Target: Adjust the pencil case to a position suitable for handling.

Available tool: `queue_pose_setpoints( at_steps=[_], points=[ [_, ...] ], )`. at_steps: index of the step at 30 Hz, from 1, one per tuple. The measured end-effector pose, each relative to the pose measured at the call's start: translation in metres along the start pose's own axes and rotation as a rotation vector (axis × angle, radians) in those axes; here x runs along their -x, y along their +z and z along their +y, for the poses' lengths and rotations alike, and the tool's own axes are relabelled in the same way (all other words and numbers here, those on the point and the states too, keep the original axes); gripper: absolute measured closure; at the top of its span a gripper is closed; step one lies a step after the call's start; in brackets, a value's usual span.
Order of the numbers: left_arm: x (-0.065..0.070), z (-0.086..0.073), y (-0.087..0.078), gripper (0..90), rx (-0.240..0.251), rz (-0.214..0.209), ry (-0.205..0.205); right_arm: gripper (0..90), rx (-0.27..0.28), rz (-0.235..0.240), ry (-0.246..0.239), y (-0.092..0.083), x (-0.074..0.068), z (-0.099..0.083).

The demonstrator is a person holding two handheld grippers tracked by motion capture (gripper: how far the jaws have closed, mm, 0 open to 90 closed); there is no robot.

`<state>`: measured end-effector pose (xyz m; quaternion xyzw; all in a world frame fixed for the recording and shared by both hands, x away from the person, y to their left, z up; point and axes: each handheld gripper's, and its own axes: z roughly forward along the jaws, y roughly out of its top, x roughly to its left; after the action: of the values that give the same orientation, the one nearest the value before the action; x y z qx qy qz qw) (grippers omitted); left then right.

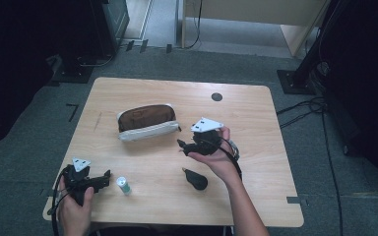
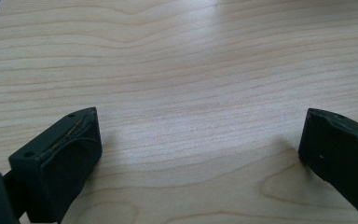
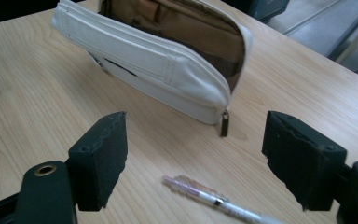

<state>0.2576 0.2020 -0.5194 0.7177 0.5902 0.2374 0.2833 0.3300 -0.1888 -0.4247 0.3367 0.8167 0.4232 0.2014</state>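
Right gripper view: right tool (image 3: 193, 158) agape, empty, near open pouch (image 3: 168, 60), pen (image 3: 214, 200) beneath; left tool (image 2: 200, 149) agape over bare worktop (image 2: 191, 56).

Light wooden table (image 1: 256, 196) on grey carpet (image 1: 24, 128), dark equipment stands (image 1: 78, 69) around it.

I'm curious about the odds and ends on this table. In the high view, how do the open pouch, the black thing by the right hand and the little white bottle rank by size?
1. Open pouch, plainly largest.
2. Black thing, much smaller.
3. Little white bottle, slightly smaller; it stands upright, so that gap is unsure.
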Motion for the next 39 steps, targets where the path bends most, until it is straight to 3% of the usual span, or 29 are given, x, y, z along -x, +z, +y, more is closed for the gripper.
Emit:
queue_pose_setpoints(
  at_steps=[10,22,29,33,34,35,36,39],
  points=[
    [0.0,0.0,0.0,0.0,-0.002,0.0,0.003,22.5,-0.018,0.025,-0.073,0.037,0.0,0.013],
    [0.0,0.0,0.0,0.0,-0.001,0.0,0.003,19.1,-0.03,0.043,-0.108,0.076,0.0,0.021],
    [0.0,0.0,0.0,0.0,-0.001,0.0,0.003,18.1,-0.084,0.008,-0.183,0.092,-0.005,0.02],
    [0.0,0.0,0.0,0.0,-0.001,0.0,0.003,33.6,-0.078,-0.029,-0.226,0.093,-0.008,0.019],
    [0.0,0.0,0.0,0.0,-0.001,0.0,0.003,48.3,-0.069,-0.006,-0.247,0.089,-0.009,0.02],
    [0.0,0.0,0.0,0.0,-0.001,0.0,0.003,54.0,-0.062,0.015,-0.261,0.088,-0.01,0.02],
    [0.0,0.0,0.0,0.0,-0.001,0.0,0.003,54.0,-0.062,0.015,-0.261,0.088,-0.01,0.02],
    [0.0,0.0,0.0,0.0,-0.001,0.0,0.004,65.3,-0.058,0.064,-0.291,0.083,-0.017,0.022]
  ],
)
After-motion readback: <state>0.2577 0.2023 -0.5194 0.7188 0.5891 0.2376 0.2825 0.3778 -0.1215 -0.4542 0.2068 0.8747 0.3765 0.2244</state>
